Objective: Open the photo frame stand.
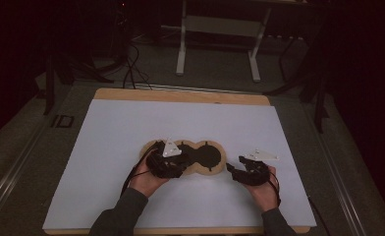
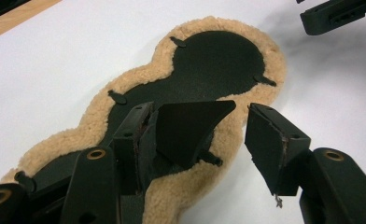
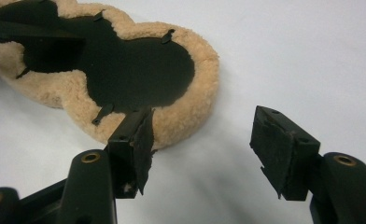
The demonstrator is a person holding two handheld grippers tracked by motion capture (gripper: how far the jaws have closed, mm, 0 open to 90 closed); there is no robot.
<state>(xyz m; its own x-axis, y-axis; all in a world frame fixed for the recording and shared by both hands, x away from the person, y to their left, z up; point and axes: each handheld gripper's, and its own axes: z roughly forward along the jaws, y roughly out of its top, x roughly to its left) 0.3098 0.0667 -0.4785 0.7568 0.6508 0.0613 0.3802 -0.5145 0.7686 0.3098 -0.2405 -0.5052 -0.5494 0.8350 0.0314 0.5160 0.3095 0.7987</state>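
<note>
The fuzzy pad lies flat on the white counter, near the middle and close to my side. It is shaped like three round bumps joined in a row, a bit like a peanut. Its edge is soft tan fleece, curly like a lamb's coat. Its inside is flat and black, and little black tabs poke out from the black part onto the fleece.

My left fingers are spread apart and grasp nothing. They hang low over the pad's left end. In the left gripper view, one finger is over the black part, and the other finger is over the bare counter just past the fleece edge. A black flap sticks out from the first finger. I think it is the finger's own rubber pad peeling off, but I cannot be sure from here.

My right fingers are spread apart too, with only counter between them. They sit just beside the pad's right end. One finger is very near the fleece, maybe just touching it. The other finger is out over the white counter.

From the high view, both my hands rest near the front edge, one at each end of the pad.
</note>
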